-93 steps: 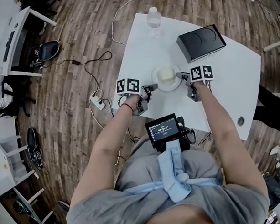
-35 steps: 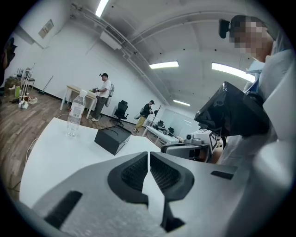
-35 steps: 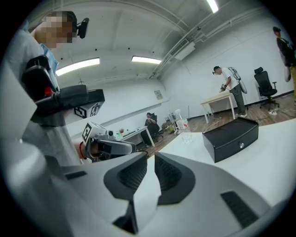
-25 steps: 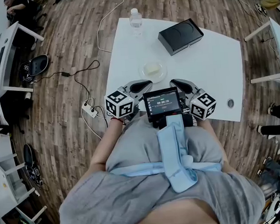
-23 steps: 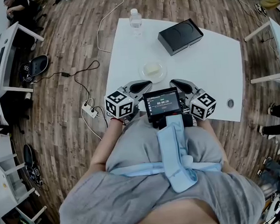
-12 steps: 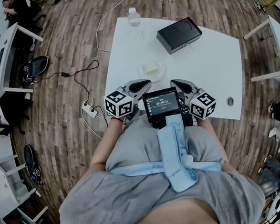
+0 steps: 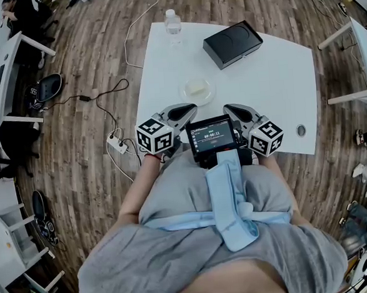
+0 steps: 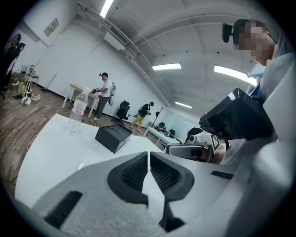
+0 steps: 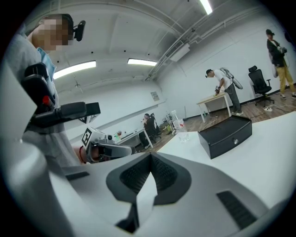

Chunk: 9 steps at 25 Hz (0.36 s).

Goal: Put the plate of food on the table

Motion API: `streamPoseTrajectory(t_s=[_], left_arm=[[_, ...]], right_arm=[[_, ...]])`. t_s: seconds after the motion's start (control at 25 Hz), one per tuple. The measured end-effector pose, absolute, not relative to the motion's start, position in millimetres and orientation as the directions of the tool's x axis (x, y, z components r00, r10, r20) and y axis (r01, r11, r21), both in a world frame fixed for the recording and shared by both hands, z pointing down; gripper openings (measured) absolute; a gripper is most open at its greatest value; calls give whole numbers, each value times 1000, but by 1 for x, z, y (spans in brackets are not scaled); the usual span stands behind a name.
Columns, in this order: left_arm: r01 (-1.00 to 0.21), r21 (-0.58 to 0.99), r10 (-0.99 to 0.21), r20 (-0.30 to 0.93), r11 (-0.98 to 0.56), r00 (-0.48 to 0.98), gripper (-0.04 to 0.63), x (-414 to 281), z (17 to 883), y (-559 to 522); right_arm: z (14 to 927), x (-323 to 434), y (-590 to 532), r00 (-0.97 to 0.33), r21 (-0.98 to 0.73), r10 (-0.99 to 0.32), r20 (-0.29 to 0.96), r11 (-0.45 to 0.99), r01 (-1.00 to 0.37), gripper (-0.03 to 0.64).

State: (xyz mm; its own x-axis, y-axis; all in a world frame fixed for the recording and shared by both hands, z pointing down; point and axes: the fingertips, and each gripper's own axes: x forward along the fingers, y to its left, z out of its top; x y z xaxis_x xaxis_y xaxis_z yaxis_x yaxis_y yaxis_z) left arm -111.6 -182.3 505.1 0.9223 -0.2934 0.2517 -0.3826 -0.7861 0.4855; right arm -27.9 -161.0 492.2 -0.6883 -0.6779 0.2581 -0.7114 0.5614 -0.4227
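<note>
A clear plate with pale yellow food (image 7: pixel 197 89) rests on the white table (image 7: pixel 274 92), near its front middle. Both grippers are drawn back against my body, away from the plate. My left gripper (image 7: pixel 192 108) sits at the table's front edge, jaws touching at the tips and nothing between them (image 8: pixel 148 155). My right gripper (image 7: pixel 226 109) mirrors it on the other side of the chest-mounted screen (image 7: pixel 212 137), also shut and empty (image 9: pixel 150 157). Each gripper shows in the other's view.
A black box (image 7: pixel 233 43) lies on the far right of the table and a water bottle (image 7: pixel 173 23) stands at its far edge. A power strip with cables (image 7: pixel 118 142) lies on the wood floor to the left. People work at desks in the background (image 8: pixel 104 95).
Earlier both grippers held the plate's two rims out over the table. They have since let go and pulled back to my chest; the plate stays on the table.
</note>
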Motion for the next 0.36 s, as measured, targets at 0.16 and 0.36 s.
streamPoseTrajectory(t_s=[0.16, 0.36], left_arm=[[-384, 484, -293, 255, -786, 921, 28, -112, 502, -181], [-383, 491, -292, 254, -783, 922, 28, -113, 504, -184]], right_arm=[[489, -29, -161, -691, -425, -676, 257, 563, -709, 31], [490, -31, -163, -695, -433, -673, 255, 563, -704, 31]])
